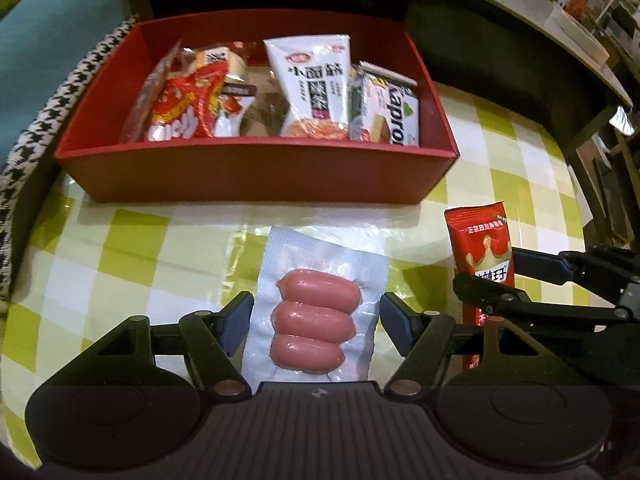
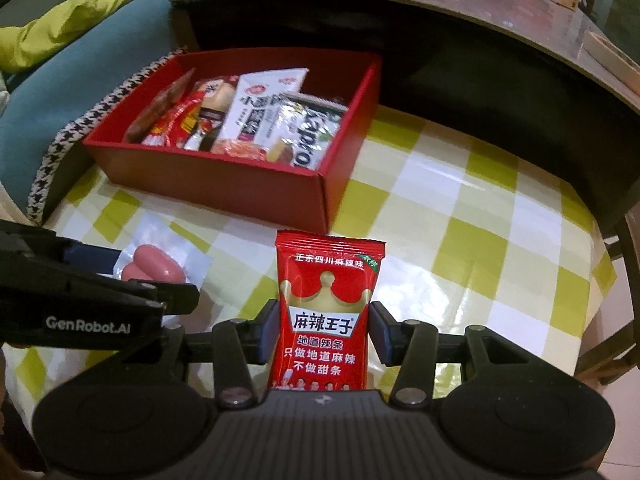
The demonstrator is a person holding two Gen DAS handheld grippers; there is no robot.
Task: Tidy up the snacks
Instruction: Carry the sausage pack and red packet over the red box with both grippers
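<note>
A clear vacuum pack of three pink sausages (image 1: pixel 316 312) sits between the pads of my left gripper (image 1: pixel 316 316), which is shut on its two side edges. My right gripper (image 2: pixel 324 324) is shut on a red spicy-strip packet (image 2: pixel 326 300), held upright just above the tablecloth. That packet (image 1: pixel 486 240) also shows at the right of the left wrist view. The sausage pack (image 2: pixel 160 268) appears beside the left gripper's fingers (image 2: pixel 168 292). Beyond both stands an open red box (image 1: pixel 256 172) (image 2: pixel 224 184) holding several snack packets.
A green and white checked tablecloth (image 1: pixel 132 256) covers the table. A houndstooth cushion (image 1: pixel 48 120) and a teal sofa (image 2: pixel 80 80) lie left of the box. A dark low table (image 2: pixel 440 20) rises behind it. The table's edge (image 2: pixel 600 280) drops off at the right.
</note>
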